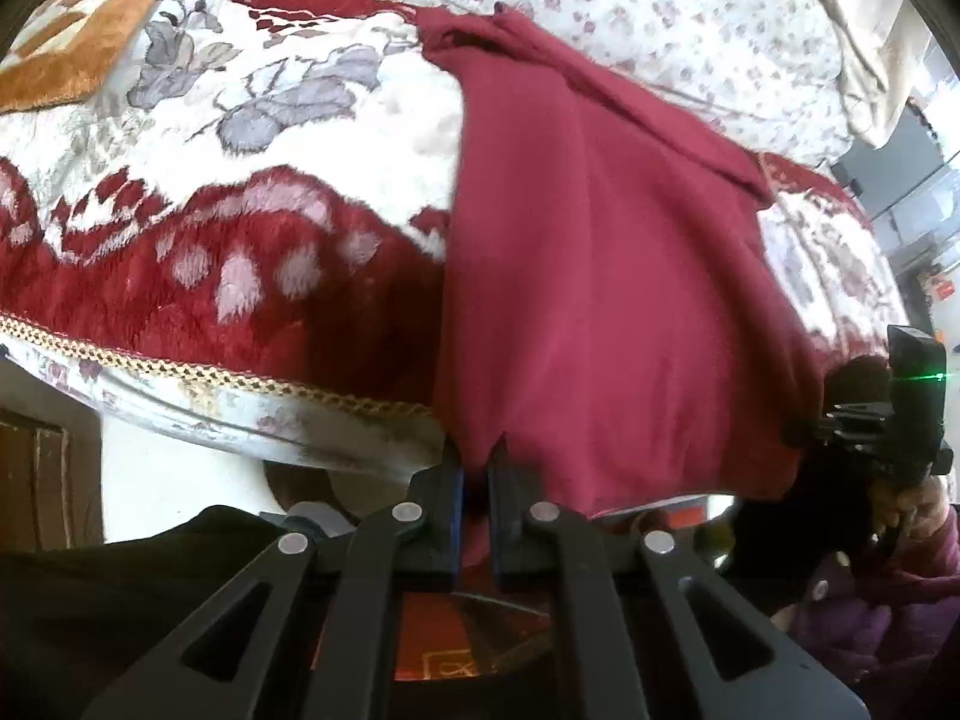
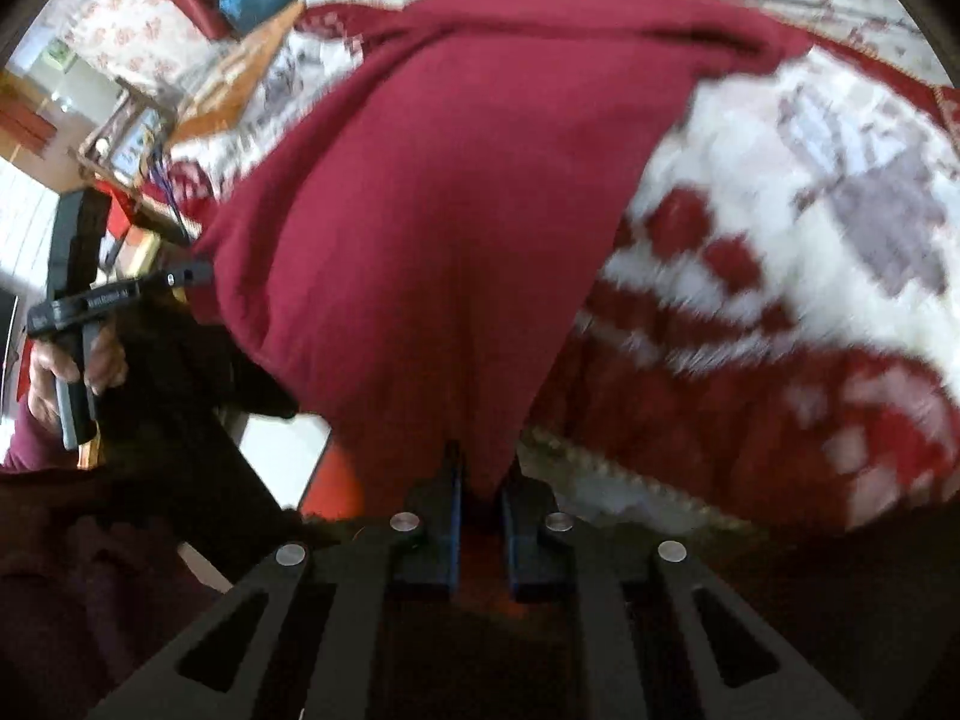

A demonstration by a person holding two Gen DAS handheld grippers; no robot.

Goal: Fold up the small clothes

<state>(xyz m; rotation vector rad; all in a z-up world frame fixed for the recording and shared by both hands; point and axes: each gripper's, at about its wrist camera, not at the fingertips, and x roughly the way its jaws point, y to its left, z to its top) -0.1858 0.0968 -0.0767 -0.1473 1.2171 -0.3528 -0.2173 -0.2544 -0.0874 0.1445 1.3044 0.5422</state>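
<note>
Dark red knit garment (image 1: 600, 252) draped over plush red-and-white floral blanket (image 1: 252, 192) on bed, near hem lifted. Left gripper (image 1: 475, 468) jaws clamped on hem corner; right gripper (image 2: 483, 480) same on other corner. Risk: thin pinch slips, uneven lift skews fold.

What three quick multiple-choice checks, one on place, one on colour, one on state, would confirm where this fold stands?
1. Where does the garment lie?
A. in a basket
B. across the plush blanket on the bed
C. on a hanger

2. What colour is the garment?
A. dark red
B. blue
C. yellow

3. How do the left gripper and right gripper stand?
A. both open
B. one open
C. both shut on the garment's near edge

Answers: B, it drapes over the blanket; A, dark red in both views; C, cloth is pinched between each pair of jaws.
</note>
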